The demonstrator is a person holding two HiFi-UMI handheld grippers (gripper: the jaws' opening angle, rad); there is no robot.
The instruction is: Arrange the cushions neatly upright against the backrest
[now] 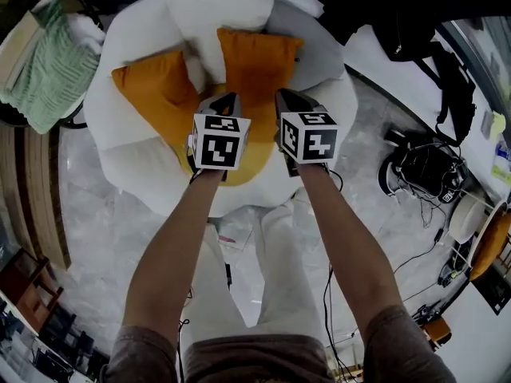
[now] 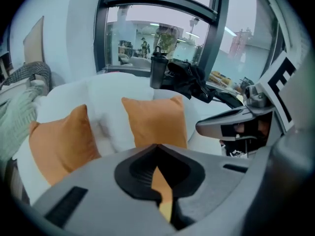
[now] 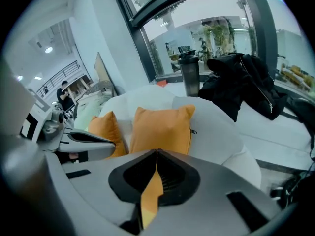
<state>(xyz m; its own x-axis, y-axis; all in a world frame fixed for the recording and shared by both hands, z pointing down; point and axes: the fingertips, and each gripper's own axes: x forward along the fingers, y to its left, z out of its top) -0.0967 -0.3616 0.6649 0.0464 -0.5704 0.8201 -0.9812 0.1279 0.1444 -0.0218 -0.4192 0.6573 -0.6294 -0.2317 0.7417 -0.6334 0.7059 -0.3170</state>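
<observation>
Person's wearing a short-sleeved brownish-grey tee (image 1: 144,351) and pale trousers (image 1: 275,270). The left gripper (image 1: 231,96) and right gripper (image 1: 281,95) have grey shells, black inside the jaws. Each carries a white cube (image 1: 218,140) with black square markers. A thin dark cable (image 1: 326,294) trails off the right one, I think.

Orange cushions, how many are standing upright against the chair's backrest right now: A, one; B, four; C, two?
C: the left orange cushion and the right orange cushion both stand upright against the white backrest.
</observation>
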